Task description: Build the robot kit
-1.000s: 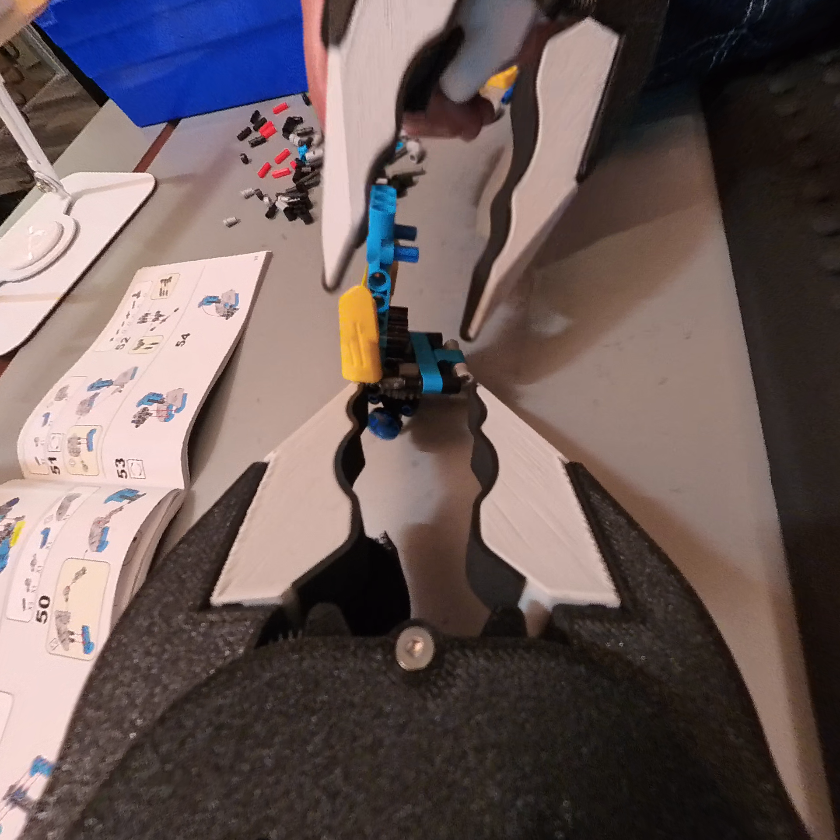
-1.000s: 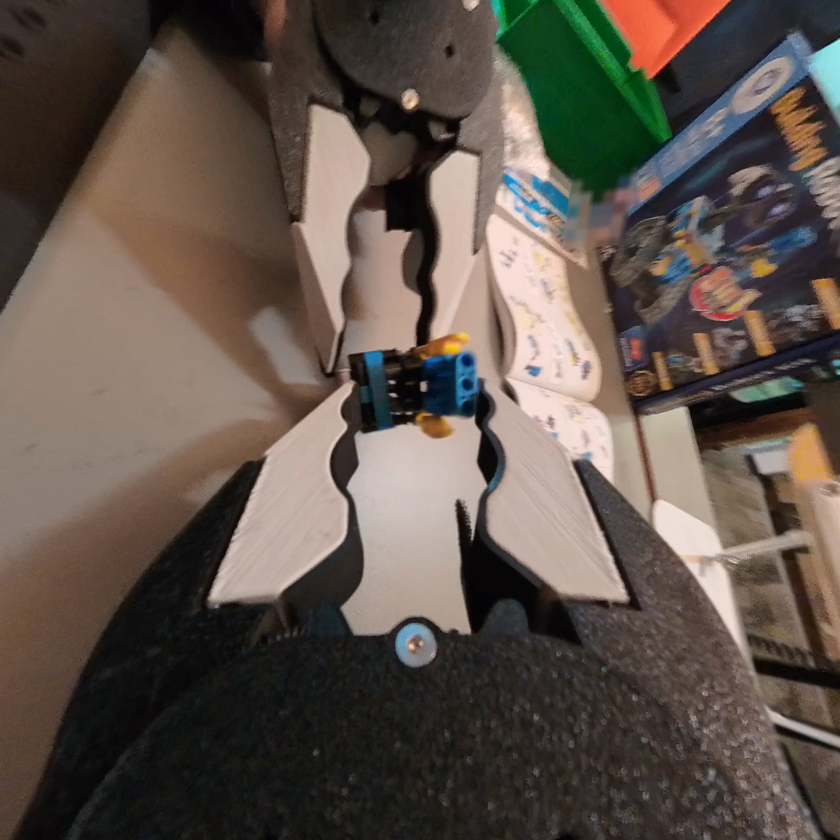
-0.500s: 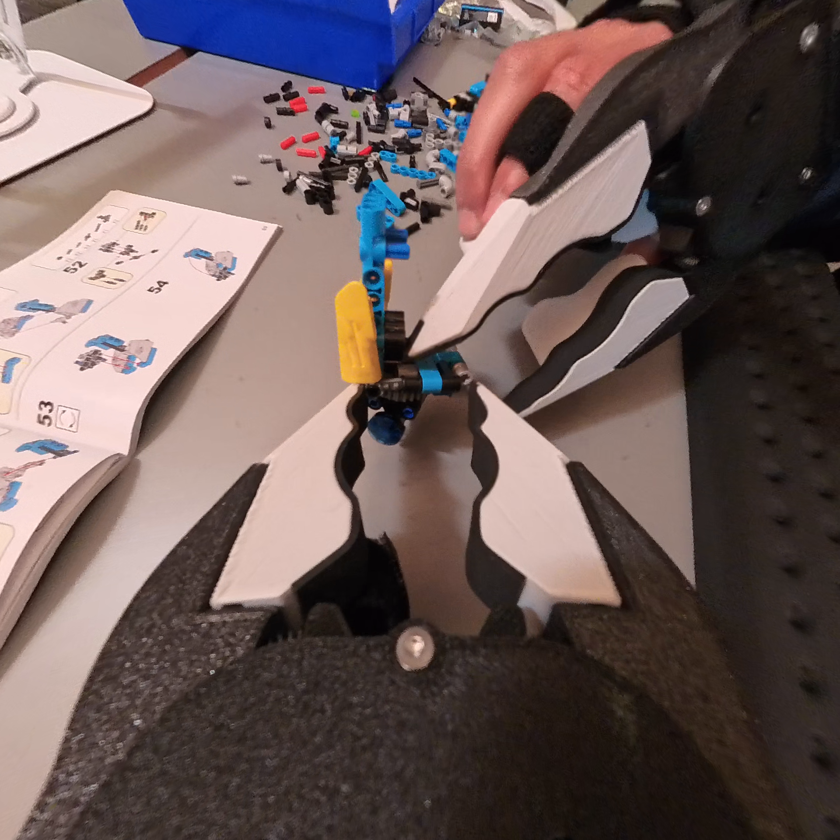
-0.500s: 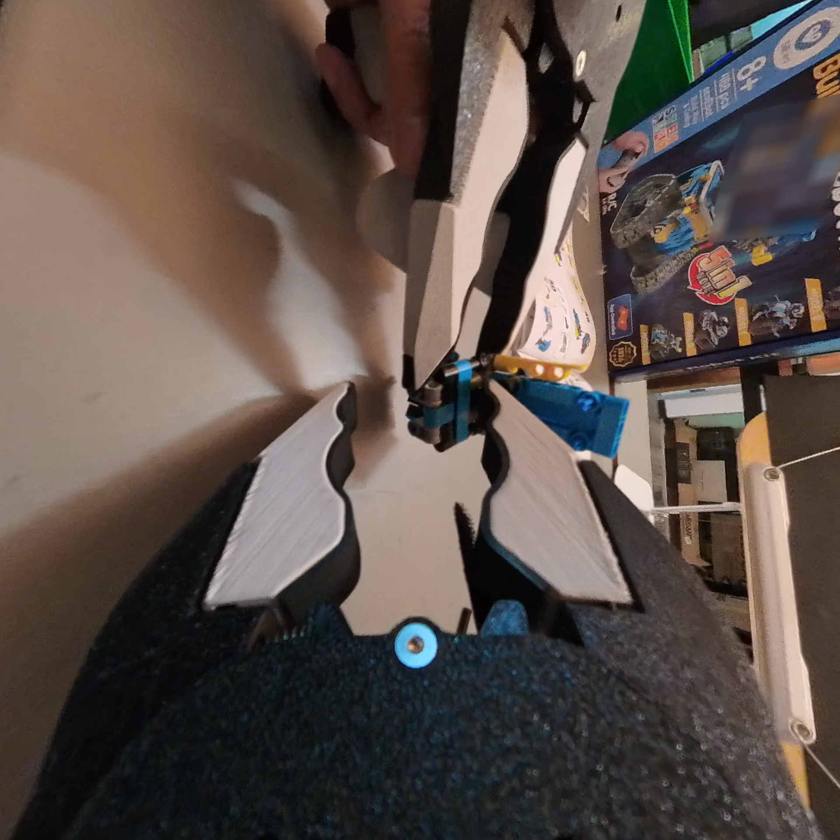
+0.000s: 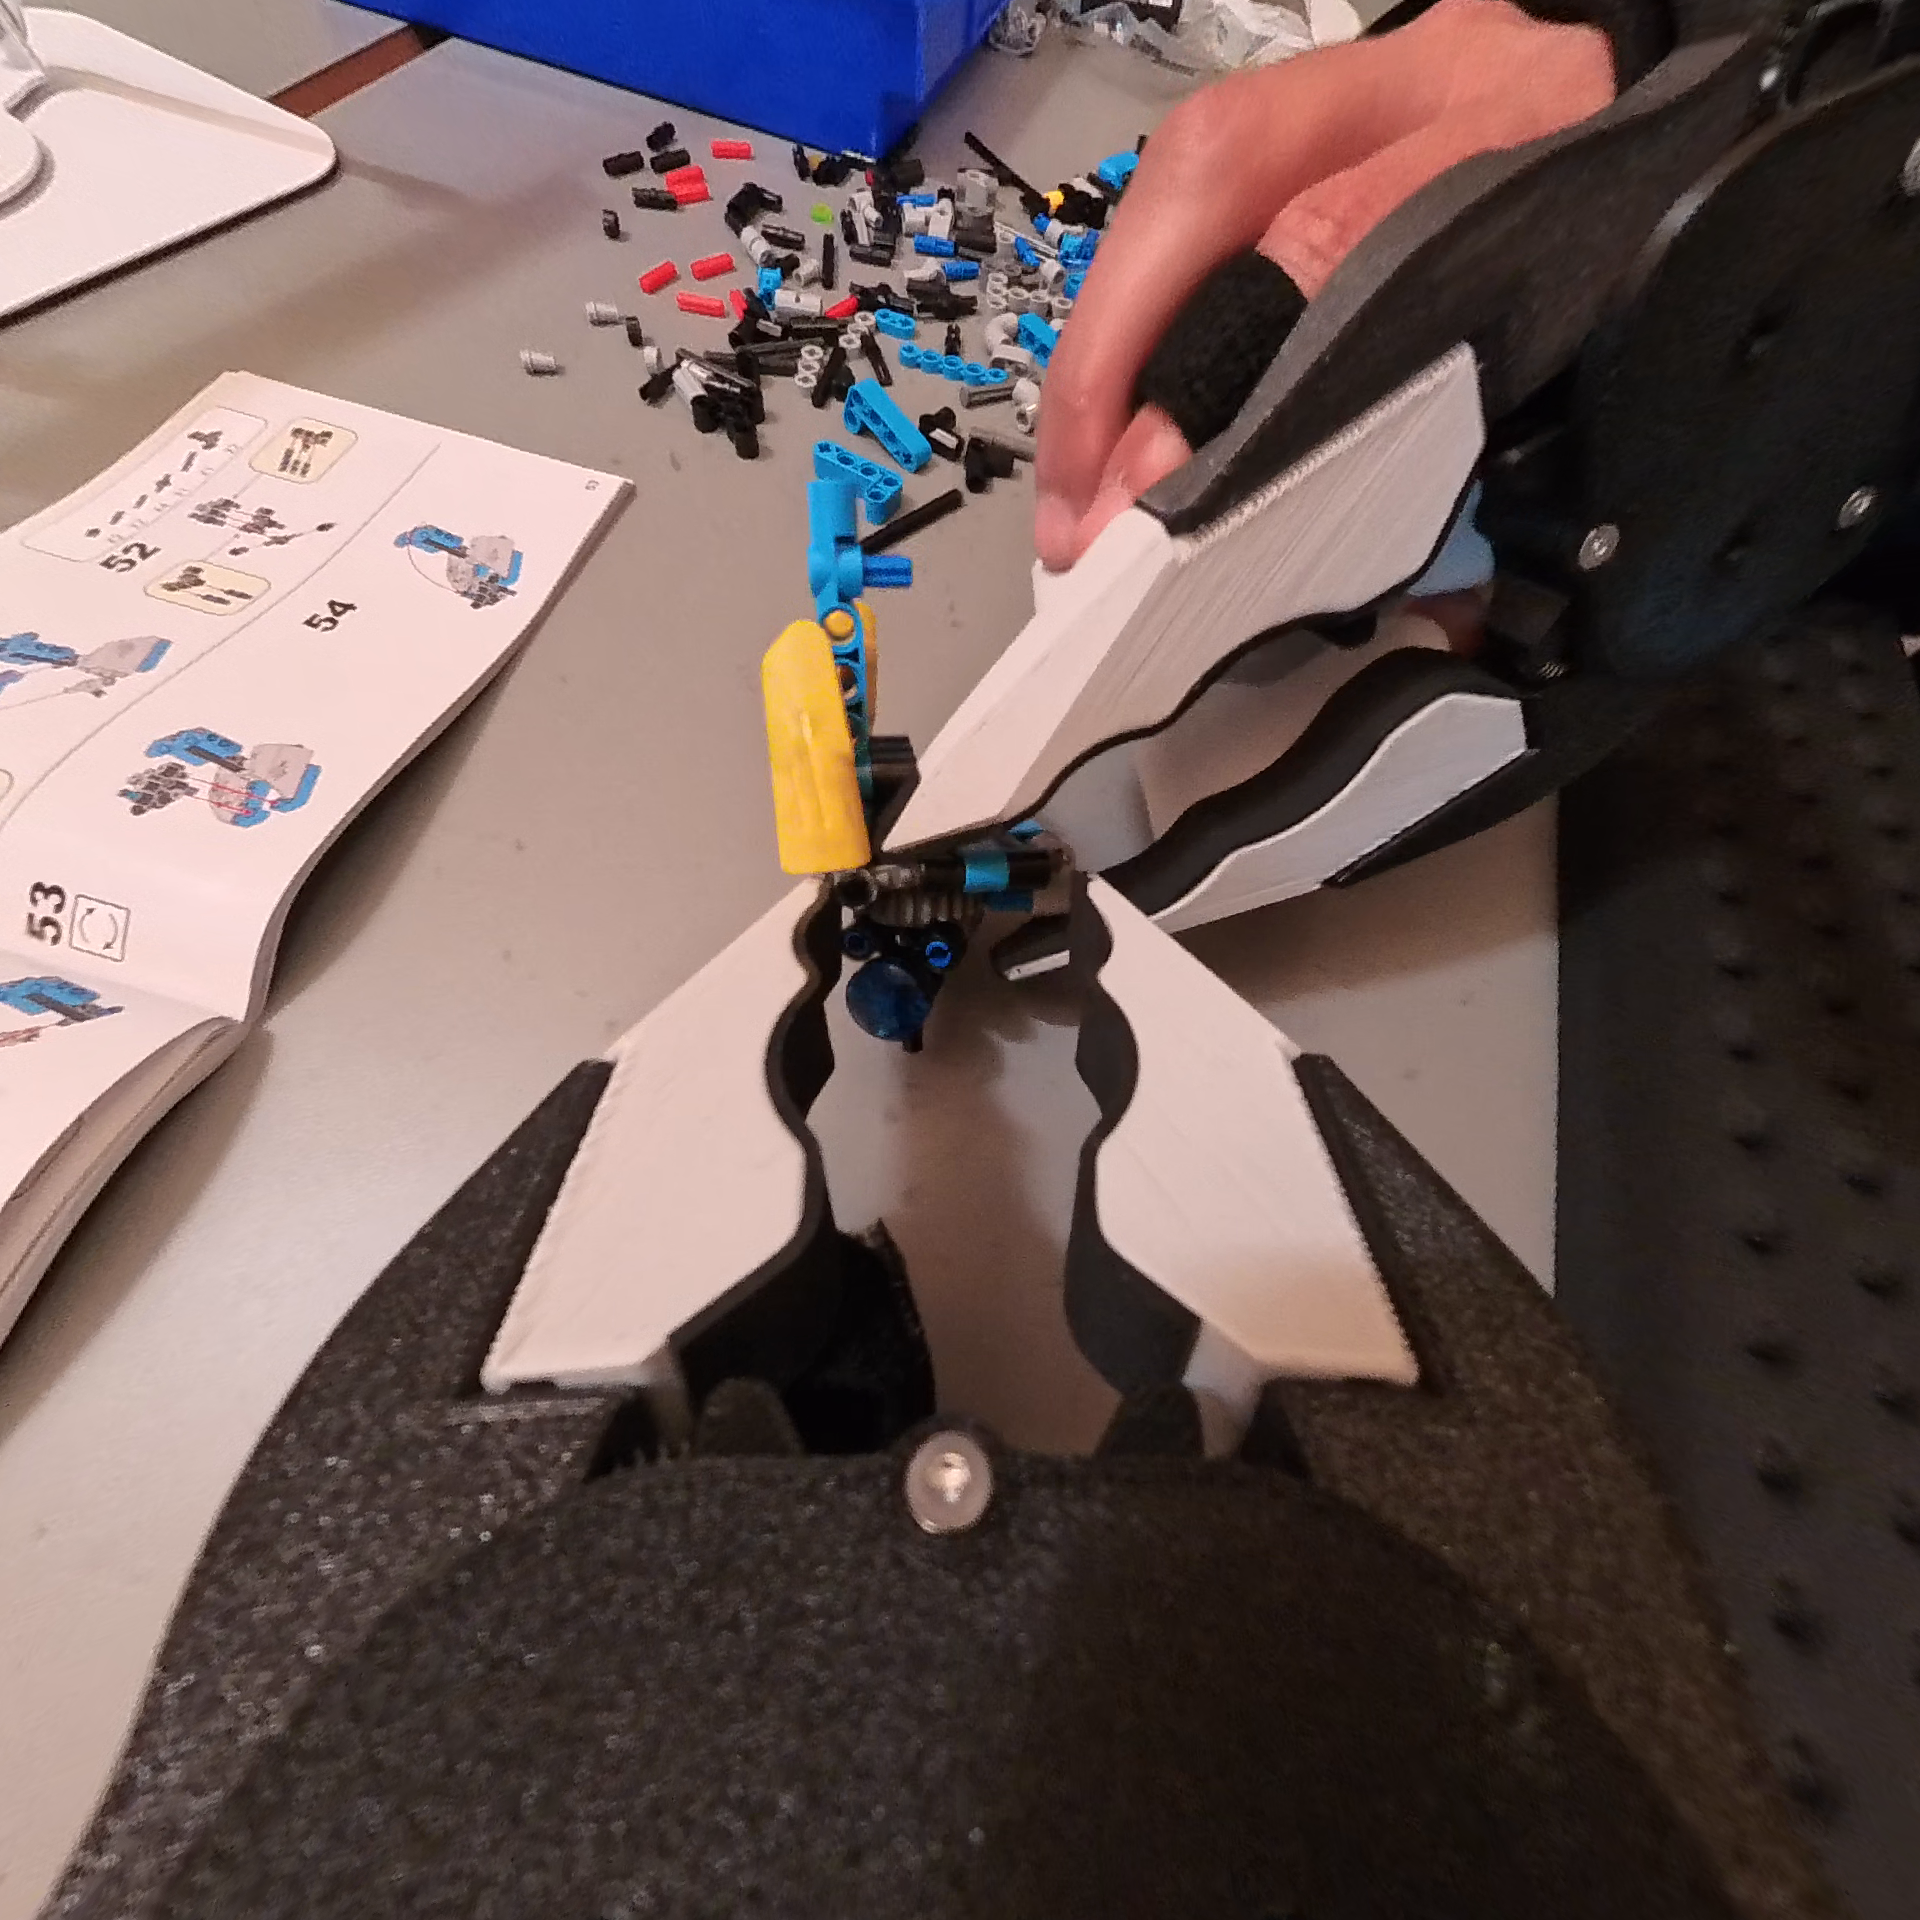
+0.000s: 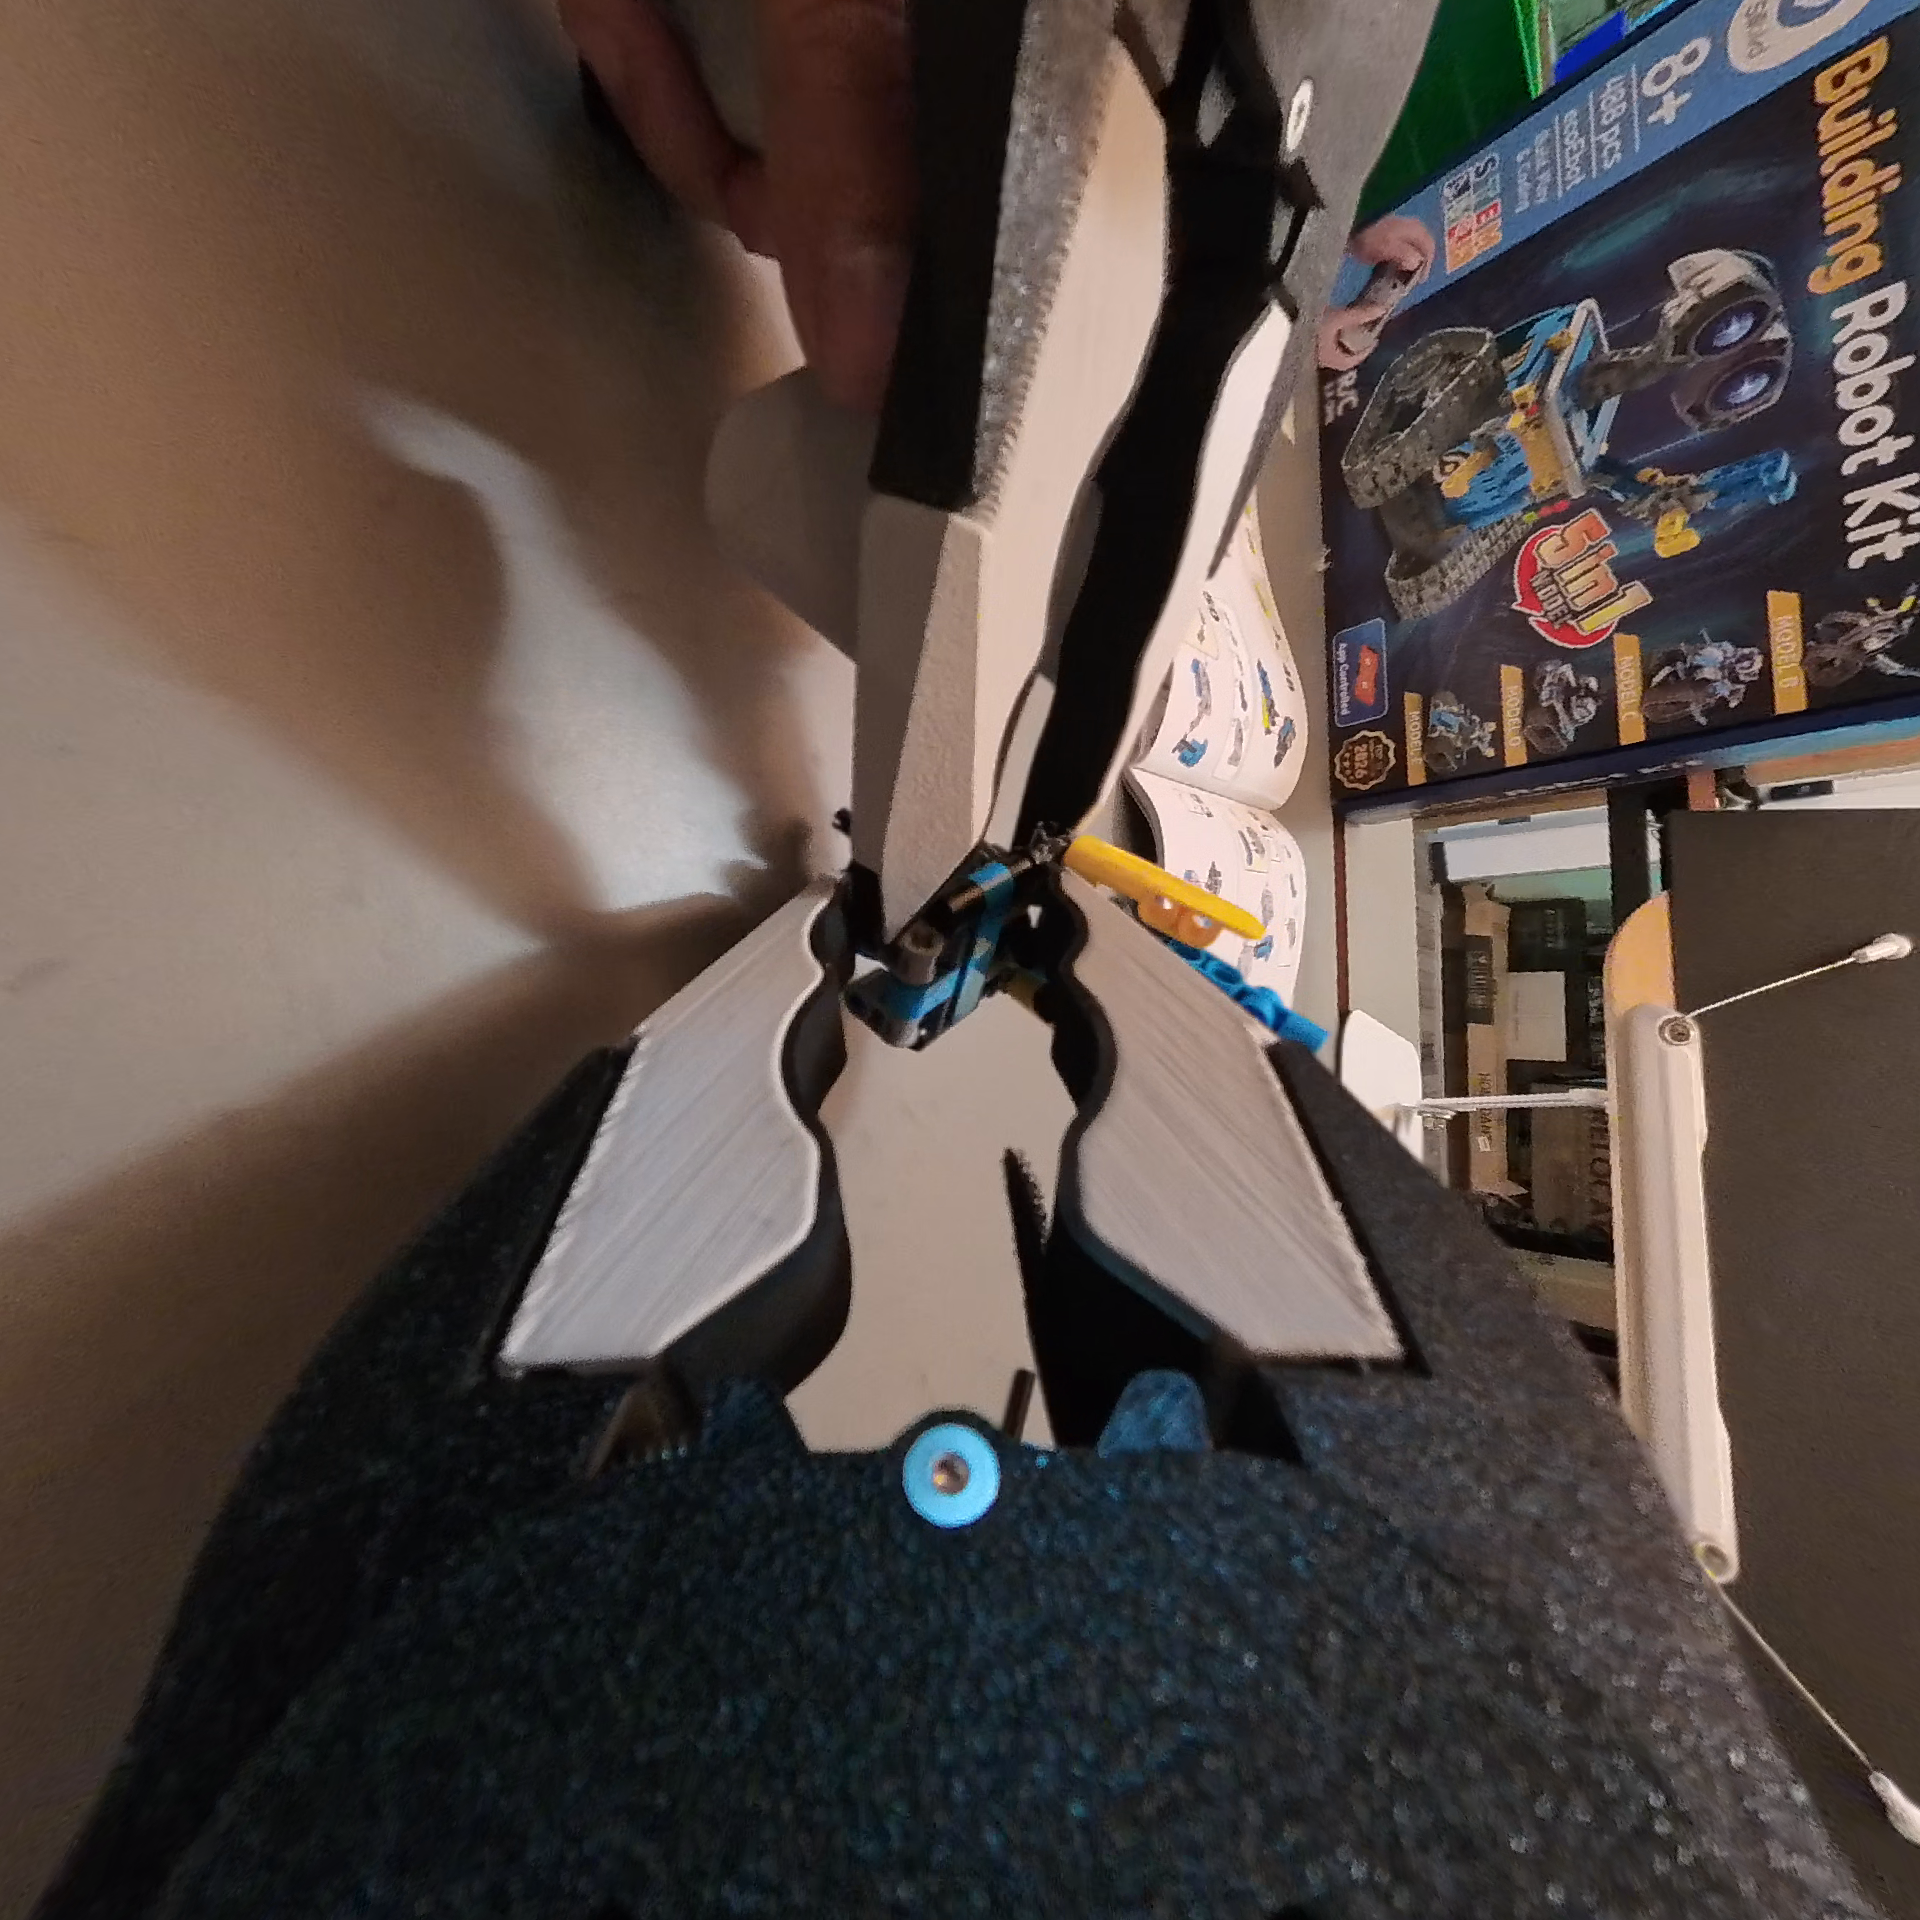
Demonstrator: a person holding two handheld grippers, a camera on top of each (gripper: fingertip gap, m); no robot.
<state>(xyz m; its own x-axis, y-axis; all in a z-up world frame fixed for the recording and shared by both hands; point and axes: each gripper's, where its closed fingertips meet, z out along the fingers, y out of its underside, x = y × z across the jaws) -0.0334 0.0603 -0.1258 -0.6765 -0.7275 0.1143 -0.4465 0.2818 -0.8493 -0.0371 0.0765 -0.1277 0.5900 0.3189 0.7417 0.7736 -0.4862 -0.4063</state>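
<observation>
A small brick assembly (image 5: 816, 769) of blue, black and yellow pieces is held just above the grey table (image 5: 520, 935). My left gripper (image 5: 956, 894) is shut on its lower black and blue part. My right gripper (image 5: 1003, 868) comes in from the right with a hand (image 5: 1195, 260) on it. Its fingertips sit on either side of the same part. In the right wrist view the right gripper (image 6: 951, 904) is closed in on the assembly (image 6: 925, 987). The left gripper (image 6: 961, 868) reaches down from above, its fingertip beside the right gripper's left finger.
An open instruction booklet (image 5: 260, 665) lies on the left. Loose small pieces (image 5: 852, 270) are scattered ahead, before a blue bin (image 5: 727, 52). A white lamp base (image 5: 135, 166) is far left. A dark studded mat (image 5: 1745, 1039) runs along the right. A kit box (image 6: 1621, 416) stands behind the booklet (image 6: 1236, 727). Less than 4 cm separates the two grippers' tips. The white lamp base (image 5: 135, 166) is about equally far from each gripper, around 40 cm.
The right gripper swung from straight ahead to the right side and narrowed its jaws onto the assembly. The left gripper kept its hold and dropped lower toward the table.
</observation>
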